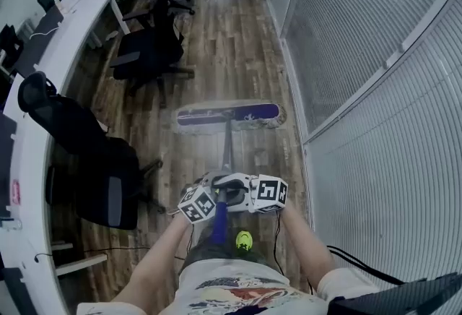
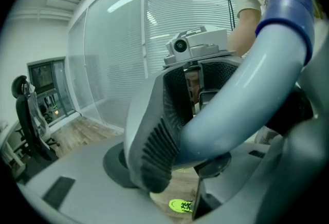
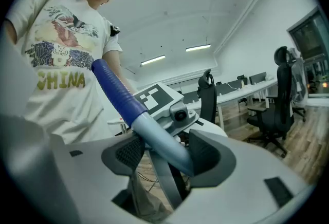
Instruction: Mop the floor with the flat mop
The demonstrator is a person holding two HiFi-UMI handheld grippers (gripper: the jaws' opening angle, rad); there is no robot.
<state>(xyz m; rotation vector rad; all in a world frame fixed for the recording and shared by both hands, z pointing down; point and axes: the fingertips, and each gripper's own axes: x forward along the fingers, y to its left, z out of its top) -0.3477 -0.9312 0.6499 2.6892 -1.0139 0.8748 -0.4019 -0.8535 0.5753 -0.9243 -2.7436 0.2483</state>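
Observation:
The flat mop's blue-purple head lies crosswise on the wooden floor ahead of me. Its pale handle runs back to my two grippers, which sit side by side on it. My left gripper is shut on the handle, whose tube fills the space between the ribbed pads. My right gripper is shut on the handle just below the dark blue grip, which slants up toward the person's shirt.
Black office chairs stand along a curved white desk on the left. A glass wall with blinds runs down the right. A bright green shoe is under the grippers, and a black cable lies at the lower right.

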